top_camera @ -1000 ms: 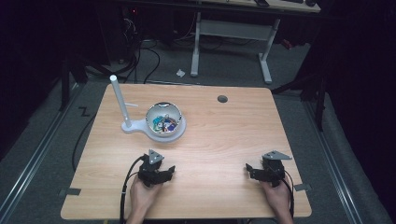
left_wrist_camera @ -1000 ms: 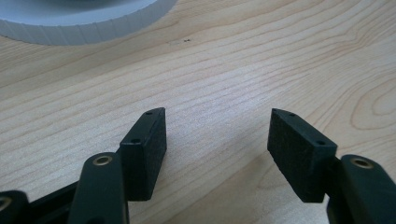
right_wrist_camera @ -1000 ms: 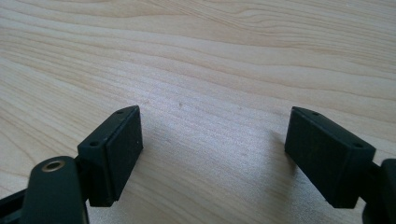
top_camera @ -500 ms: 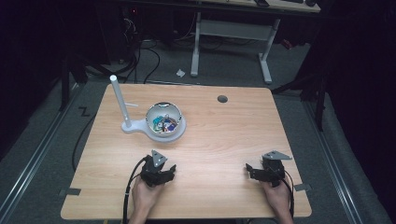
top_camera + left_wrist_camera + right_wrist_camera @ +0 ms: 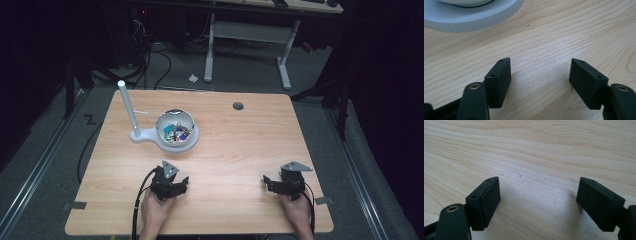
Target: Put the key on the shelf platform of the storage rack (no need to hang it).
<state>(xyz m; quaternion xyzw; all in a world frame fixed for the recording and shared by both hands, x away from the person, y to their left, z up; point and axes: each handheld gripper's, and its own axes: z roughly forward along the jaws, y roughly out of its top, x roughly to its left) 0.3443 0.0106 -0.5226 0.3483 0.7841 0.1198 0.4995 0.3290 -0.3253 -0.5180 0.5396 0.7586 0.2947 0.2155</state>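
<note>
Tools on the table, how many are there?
2: the left tool sits near the table's front edge below the bowl; the right tool sits at the front right. Both open, empty.

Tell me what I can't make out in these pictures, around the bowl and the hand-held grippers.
- Bowl contents, high view: small colourful pieces, too small to identify.
- White stand, left gripper view: cut off by the top edge, so its post is not there to see.
- Left hand-held gripper and right hand-held gripper, high view: jaw gaps too small to judge; the gripper views show both open.
</note>
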